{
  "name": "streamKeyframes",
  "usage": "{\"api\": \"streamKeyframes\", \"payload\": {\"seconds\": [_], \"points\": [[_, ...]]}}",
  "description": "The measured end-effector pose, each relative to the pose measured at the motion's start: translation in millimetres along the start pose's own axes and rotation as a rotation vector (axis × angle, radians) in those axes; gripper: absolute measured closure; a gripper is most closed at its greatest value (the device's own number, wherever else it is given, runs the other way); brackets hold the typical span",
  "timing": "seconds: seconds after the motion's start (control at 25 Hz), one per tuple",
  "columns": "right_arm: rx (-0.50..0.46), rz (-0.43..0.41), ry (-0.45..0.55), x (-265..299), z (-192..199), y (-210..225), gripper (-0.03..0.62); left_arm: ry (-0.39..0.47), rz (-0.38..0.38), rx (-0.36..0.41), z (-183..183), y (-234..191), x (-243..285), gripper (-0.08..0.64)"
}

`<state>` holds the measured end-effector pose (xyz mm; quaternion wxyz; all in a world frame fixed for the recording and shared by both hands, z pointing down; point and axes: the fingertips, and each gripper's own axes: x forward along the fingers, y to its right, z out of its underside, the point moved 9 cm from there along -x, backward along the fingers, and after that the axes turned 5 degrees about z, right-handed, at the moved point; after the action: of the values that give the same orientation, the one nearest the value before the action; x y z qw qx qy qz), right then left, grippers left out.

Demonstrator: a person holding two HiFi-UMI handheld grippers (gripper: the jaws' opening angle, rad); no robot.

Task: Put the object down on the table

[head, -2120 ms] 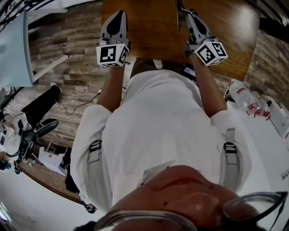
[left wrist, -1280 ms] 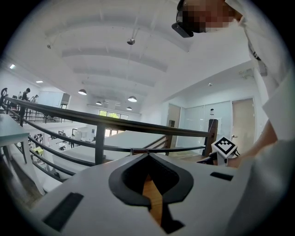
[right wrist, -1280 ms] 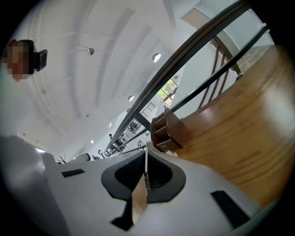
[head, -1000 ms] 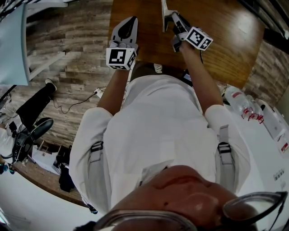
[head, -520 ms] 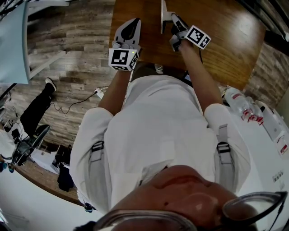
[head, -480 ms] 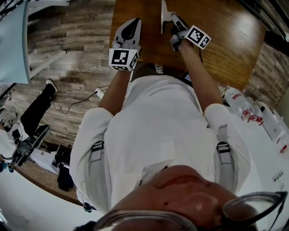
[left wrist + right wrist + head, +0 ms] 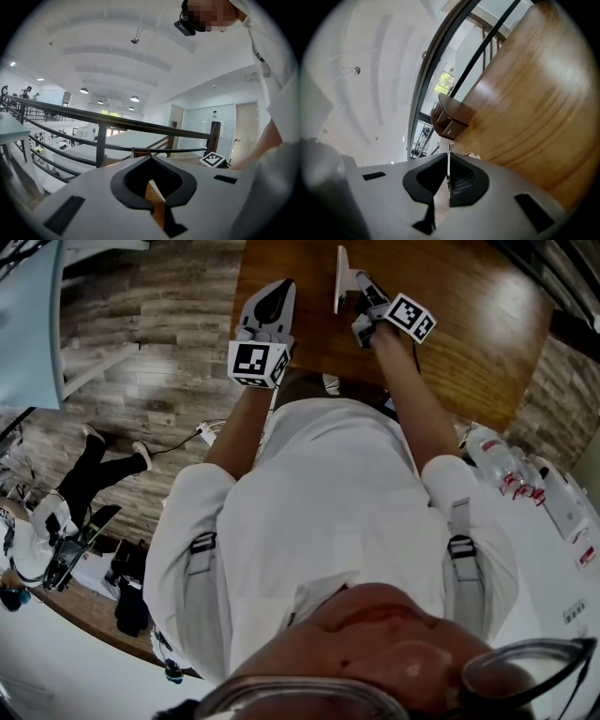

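Grips thin white panel (image 7: 338, 277) in clamped right tool (image 7: 354, 287), sinks nearer surface (image 7: 469, 324) at twelve o'clock, nearing release; holds left tool (image 7: 278, 289) closed, empty.

The table (image 7: 469, 324) is brown wood, smooth and shiny, with light gleaming on it. The floor (image 7: 150, 352) on the left is grey-brown wood boards, dull and rough-looking. The left gripper (image 7: 275, 287) and right gripper (image 7: 354, 279) are pale grey plastic, matt, with black bumpy pads (image 7: 461, 180) inside. The thin sheet (image 7: 337, 277) in the right gripper looks pale, stiff and smooth. The person's shirt (image 7: 328, 502) is soft white cloth. The far railing (image 7: 98, 123) looks like dark metal.
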<state>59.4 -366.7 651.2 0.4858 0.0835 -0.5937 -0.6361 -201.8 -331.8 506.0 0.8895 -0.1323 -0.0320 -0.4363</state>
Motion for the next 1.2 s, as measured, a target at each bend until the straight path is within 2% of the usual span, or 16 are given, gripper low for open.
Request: {"api": "streamKeyframes", "payload": {"seconds": [0.96,1.2], "points": [[0.113,0.102,-0.014,10,8,30,0.566,-0.005,0.004,-0.006,1,-3,1,0.546],[0.085,0.106,-0.013,9,8,32,0.565,-0.006,0.001,-0.008,1,1,0,0.546]]}}
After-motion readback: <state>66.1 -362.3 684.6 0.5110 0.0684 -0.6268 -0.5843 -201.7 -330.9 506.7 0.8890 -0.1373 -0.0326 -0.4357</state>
